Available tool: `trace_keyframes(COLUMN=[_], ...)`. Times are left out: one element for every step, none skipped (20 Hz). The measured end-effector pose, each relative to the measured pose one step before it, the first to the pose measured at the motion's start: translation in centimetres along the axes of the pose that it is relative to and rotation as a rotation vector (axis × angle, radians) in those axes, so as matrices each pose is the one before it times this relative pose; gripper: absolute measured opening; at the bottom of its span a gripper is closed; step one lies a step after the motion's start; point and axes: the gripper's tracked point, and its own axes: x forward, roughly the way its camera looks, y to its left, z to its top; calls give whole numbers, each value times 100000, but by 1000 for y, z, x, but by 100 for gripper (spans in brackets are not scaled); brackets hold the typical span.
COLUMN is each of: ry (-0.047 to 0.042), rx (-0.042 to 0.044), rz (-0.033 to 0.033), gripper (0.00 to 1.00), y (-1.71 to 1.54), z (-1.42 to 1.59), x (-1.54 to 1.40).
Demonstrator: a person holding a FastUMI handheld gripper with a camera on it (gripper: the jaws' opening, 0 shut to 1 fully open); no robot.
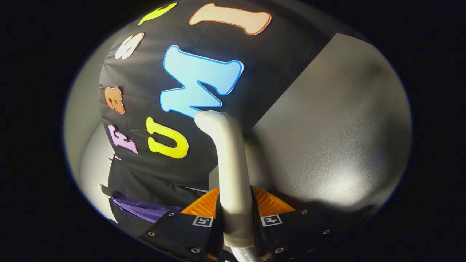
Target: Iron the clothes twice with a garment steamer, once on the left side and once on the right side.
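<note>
Gripper (237, 218) with its 2 fingers pressing on the steamer handle (230, 163), handle rising ahead between them, purple garment (145, 210) lying off to the fingers' left, grey wall (327, 145) beyond.

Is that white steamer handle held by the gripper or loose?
Held: both fingers press on the white steamer handle, which stands between them.

We're in a staged recording booth, not a lived-in room: black cloth wall (153, 171) hangs at twelve o'clock beyond the fingers, a plain grey panel (327, 127) meets it at two o'clock, lit by a hard spot of light. A purple garment (145, 211) hangs low at nine o'clock against the cloth.
</note>
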Motion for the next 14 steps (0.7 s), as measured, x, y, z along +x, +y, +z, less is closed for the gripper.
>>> trace_keyframes(ry=[-778,-682,-900,-1362,-1427,-1263,-1316,-1447,-1505,-2457,-2242,-1970,-2886,-2484], rx=[-736,-624,-779,-2336,-2484,-956,70,355,-486,-710,-1149,-1076,-708,-1039], rz=[-447,-423,-832,-1553,-1363,-956,293,1345,1377,629,-296,-411,-747,-584], gripper=[32,31,31,31,31,31,31,31,31,31,31,31,31,31], y=[56,-14,129,179,450,512,612,758,950,876,626,698,844,676], z=[-31,-32,-177,-234,-633,-398,-491,-335,-473,-526,-437,-541,-777,-667], x=[19,-64,-271,-301,-1056,-1209,-1118,-979,-982,-1196,-918,-1002,-1332,-1232])
